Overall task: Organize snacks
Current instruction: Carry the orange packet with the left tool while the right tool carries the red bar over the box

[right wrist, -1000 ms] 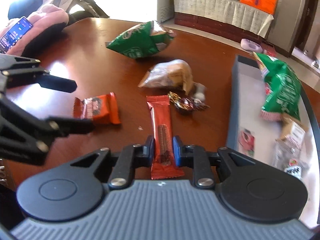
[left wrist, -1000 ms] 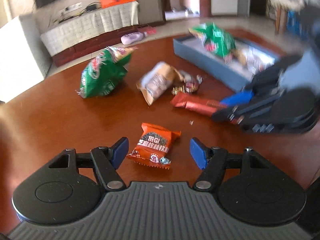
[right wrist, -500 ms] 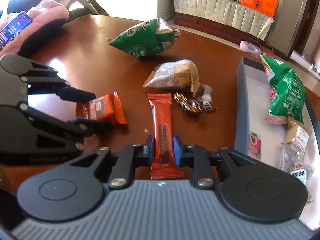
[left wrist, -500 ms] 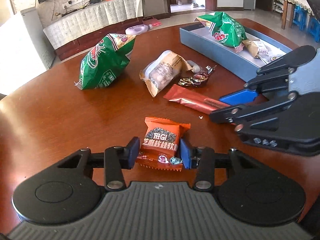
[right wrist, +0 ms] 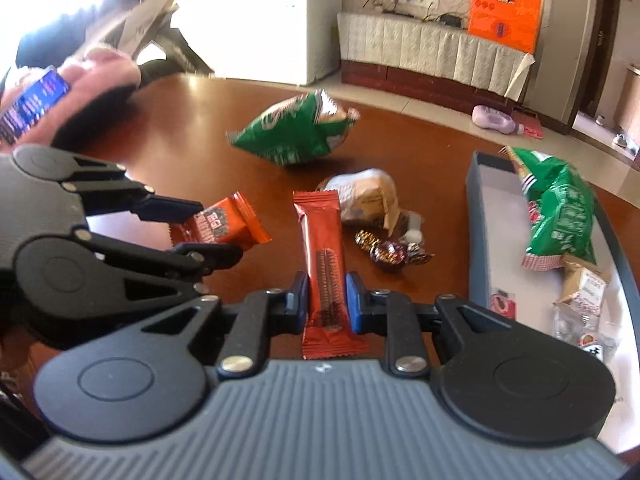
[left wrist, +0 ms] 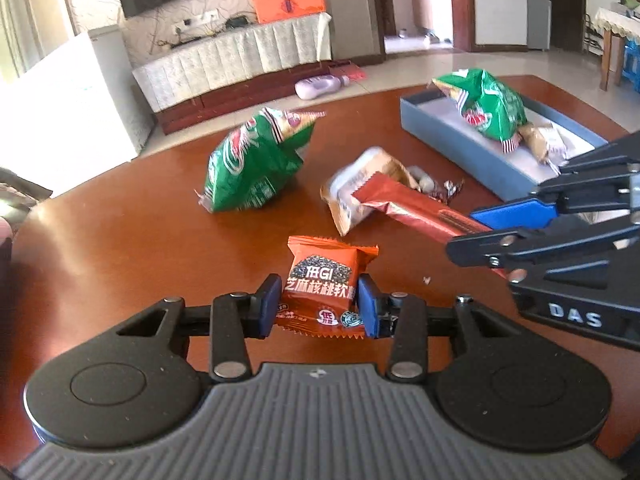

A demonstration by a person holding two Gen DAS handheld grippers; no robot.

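Since both packets are already pinched, the step in hand looks like the carry to the blue tray, and doing it well means lifting each clear of the table before swinging toward the tray, which lies at two o'clock in the left view; the free ends will droop, so they should pass above the tray wall and land on its bare floor, not on the green bag inside it. The left gripper has just been closing and its pads now press the sides of the orange packet; the right gripper is clamped on the red bar, whose far end seems raised off the table. Loose at twelve o'clock lie the green chip bag, the beige packet and the small foil candies. Only the right view shows the tray's near end with its small sachets, and a phone at ten o'clock; only the left view shows the tray's far corner.
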